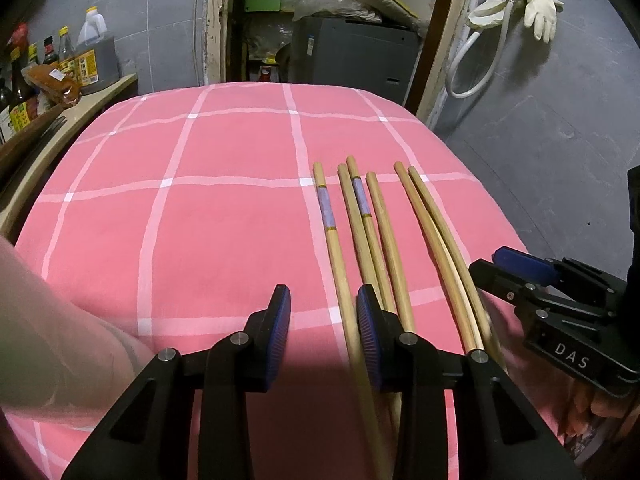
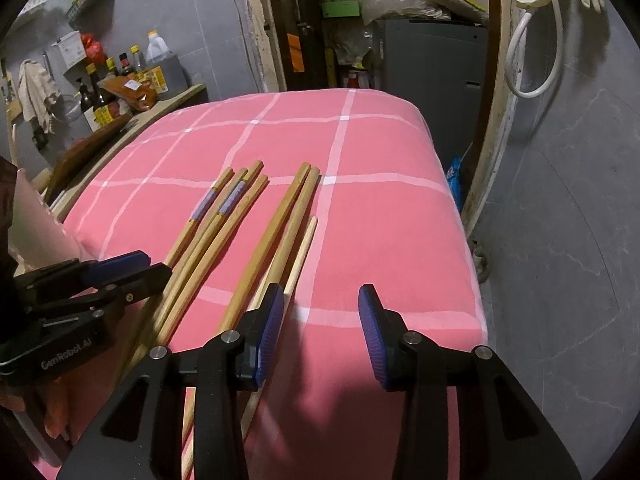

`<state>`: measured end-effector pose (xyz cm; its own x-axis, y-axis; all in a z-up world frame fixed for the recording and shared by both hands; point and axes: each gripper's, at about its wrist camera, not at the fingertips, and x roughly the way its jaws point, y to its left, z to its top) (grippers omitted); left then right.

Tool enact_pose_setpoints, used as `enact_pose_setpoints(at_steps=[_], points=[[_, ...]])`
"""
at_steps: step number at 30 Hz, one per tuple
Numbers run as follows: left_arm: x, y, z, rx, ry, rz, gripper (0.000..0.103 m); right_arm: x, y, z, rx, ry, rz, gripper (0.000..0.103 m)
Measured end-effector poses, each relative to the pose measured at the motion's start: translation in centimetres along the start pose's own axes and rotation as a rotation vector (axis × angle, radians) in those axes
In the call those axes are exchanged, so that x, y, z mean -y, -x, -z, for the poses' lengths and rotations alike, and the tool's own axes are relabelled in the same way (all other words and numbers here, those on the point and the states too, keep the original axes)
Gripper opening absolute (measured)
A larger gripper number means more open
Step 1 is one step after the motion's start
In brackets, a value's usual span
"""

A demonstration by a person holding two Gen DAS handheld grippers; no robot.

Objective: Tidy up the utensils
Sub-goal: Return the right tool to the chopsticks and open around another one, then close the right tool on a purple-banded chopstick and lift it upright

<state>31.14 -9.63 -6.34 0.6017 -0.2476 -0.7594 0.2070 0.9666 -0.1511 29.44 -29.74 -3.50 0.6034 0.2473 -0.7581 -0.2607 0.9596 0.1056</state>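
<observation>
Chopsticks [image 1: 362, 236] lie side by side on pink cloth [image 1: 200, 220], ends roughly aligned, likely for pairing. Left tongs [image 1: 324, 320] and right tongs [image 2: 322, 320] wide, empty, hovering beside them.

You've got matt pale wooden chopsticks [image 1: 390, 240] lying on soft pink checked cloth [image 1: 200, 220]; two carry dull lilac bands [image 1: 326, 208]. Your left gripper [image 1: 324, 330] and right gripper [image 2: 320, 330] show matt black plastic, ribbed blue pads [image 2: 268, 332], shiny metal pins [image 1: 240, 338].
</observation>
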Motion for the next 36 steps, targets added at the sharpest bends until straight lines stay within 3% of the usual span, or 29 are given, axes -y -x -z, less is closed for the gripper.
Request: enact_pose_setpoints(at_steps=[7,14,16,18,24,32,36], points=[[-0.1,-0.4,-0.6,-0.003,0.013,0.008,0.029,-0.6,-1.2,-0.5,-0.027,-0.006,-0.007,0.030],[0.1,-0.9,-1.3,-0.019,0.022,0.013,0.018,-0.9,-1.7,-1.0,-0.061,-0.018,0.007,0.028],[0.1,-1.0,-1.4,-0.028,0.025,0.018,0.014,-1.1,-1.7,-1.0,-0.064,-0.023,0.006,0.022],[0.1,-1.1,-1.6,-0.037,0.031,0.028,0.011,-1.1,-1.7,-1.1,-0.069,-0.044,-0.006,0.010],[0.1,-1.1,-1.8,-0.058,0.049,0.055,0.005,0.2,-1.7,-1.2,-0.078,-0.165,-0.060,0.005],[-0.2,0.1,-1.0,-0.044,0.087,0.093,0.004,1.2,-0.3,0.1,-0.016,-0.259,-0.098,0.003],[0.1,1.6,-0.4,0.006,0.087,0.110,0.004,0.9,1.5,0.9,0.051,-0.270,-0.135,0.003]])
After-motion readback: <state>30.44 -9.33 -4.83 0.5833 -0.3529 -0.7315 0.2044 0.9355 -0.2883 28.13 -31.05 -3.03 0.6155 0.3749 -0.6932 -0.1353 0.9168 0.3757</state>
